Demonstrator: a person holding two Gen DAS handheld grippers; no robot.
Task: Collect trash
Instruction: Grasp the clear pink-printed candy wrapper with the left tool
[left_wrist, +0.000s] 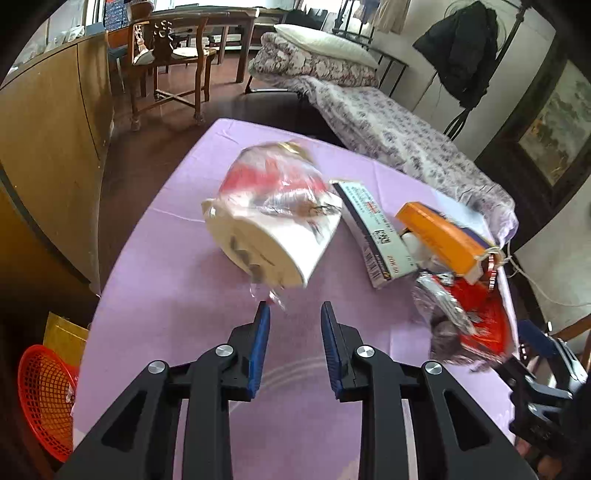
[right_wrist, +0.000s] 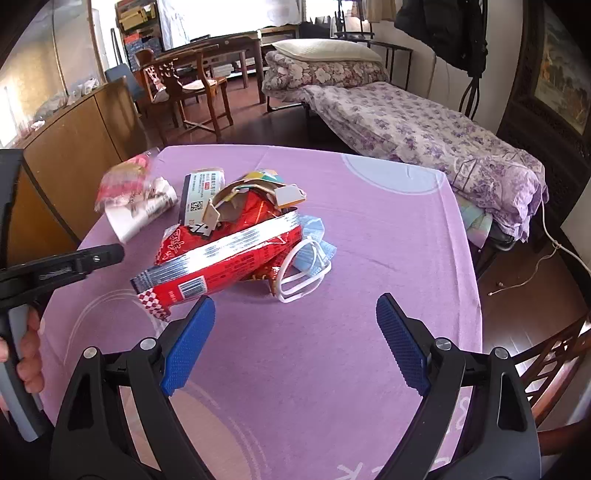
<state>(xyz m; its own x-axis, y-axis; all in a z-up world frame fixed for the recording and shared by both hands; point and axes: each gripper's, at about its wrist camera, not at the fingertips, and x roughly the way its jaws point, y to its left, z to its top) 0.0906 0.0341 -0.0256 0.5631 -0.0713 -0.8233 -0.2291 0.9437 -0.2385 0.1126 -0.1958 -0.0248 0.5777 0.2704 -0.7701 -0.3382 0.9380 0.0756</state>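
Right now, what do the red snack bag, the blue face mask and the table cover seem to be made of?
Red snack bag: probably metallised plastic film, glossy; its inner side shines silver and it creases sharply.
Blue face mask: looks like soft non-woven fabric, matte, with white elastic loops.
Table cover: seems woven cloth, matte lilac; it lies with soft folds at the edge.

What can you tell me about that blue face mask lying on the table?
The blue face mask is a light blue disposable one that looks like soft pleated fabric, with white elastic ear loops curling out toward the camera. It lies crumpled and flat on the purple tablecloth, tucked against the right side of the trash pile, partly under the red snack wrapper. Neither gripper touches it. Only the right wrist view shows it.
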